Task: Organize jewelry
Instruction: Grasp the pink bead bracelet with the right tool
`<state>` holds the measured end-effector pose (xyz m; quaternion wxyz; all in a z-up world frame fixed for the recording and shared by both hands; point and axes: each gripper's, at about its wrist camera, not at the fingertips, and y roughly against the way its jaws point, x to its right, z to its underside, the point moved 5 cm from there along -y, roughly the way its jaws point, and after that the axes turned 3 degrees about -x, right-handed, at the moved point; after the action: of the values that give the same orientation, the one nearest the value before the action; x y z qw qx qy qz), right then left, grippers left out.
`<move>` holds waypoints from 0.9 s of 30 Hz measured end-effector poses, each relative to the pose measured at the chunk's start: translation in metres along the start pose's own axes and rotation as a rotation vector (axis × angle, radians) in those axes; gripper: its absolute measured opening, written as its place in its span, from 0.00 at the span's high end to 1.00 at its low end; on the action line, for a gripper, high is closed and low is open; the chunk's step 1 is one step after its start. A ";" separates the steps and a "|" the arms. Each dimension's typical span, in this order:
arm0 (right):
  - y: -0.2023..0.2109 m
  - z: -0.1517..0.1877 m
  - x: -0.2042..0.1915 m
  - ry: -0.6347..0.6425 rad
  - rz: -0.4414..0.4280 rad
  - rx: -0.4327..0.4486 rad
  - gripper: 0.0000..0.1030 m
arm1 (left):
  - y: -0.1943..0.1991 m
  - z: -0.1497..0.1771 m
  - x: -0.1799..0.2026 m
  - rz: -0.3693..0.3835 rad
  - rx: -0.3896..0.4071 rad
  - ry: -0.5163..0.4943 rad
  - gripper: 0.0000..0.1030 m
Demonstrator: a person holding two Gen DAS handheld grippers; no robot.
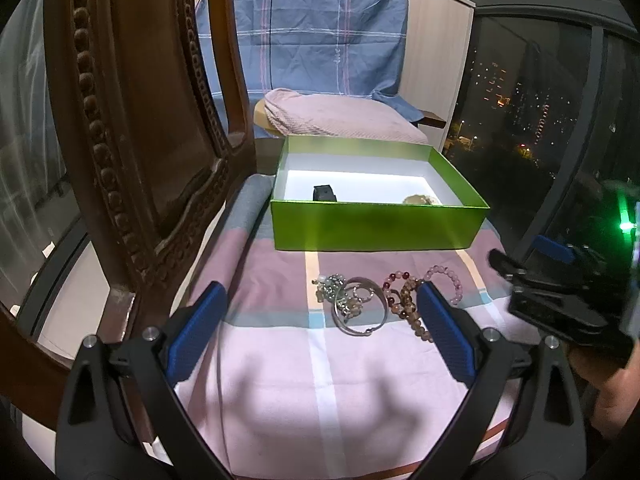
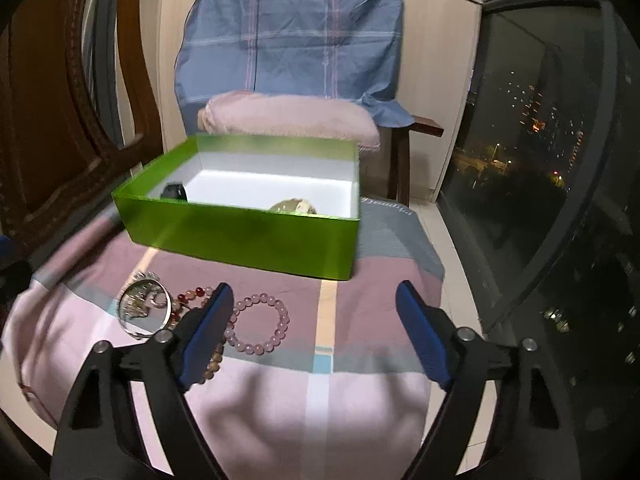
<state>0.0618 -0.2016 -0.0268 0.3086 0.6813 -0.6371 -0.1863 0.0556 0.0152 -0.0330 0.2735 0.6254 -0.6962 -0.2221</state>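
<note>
An open green box with a white inside stands on the pink striped cloth. It holds a small black item and a pale beaded piece. In front of it lies a pile of jewelry: silver bangles, a dark red and brown bead bracelet and a pink bead bracelet. My left gripper is open and empty just short of the pile. My right gripper is open and empty, to the right of the pile.
A carved wooden chair back rises close on the left. A pink pillow and a blue plaid cloth lie behind the box. A dark window is on the right, beyond the cloth's edge.
</note>
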 end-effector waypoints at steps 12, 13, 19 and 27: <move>-0.072 0.024 -0.019 0.066 0.011 -0.260 0.59 | -0.005 0.001 -0.003 0.009 -0.018 -0.001 0.08; -0.072 0.024 -0.020 0.064 0.008 -0.249 0.60 | -0.005 0.001 -0.003 0.011 -0.021 -0.001 0.08; -0.074 0.023 -0.028 0.068 -0.040 -0.264 0.93 | -0.008 0.003 0.001 0.013 -0.027 -0.016 0.08; -0.048 0.009 -0.019 -0.017 -0.144 -0.203 0.93 | -0.019 0.010 0.014 0.019 -0.056 -0.048 0.08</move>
<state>0.0896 -0.1852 -0.0678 0.3563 0.6890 -0.5670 -0.2771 0.0625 -0.0017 -0.0513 0.2763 0.6054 -0.7019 -0.2540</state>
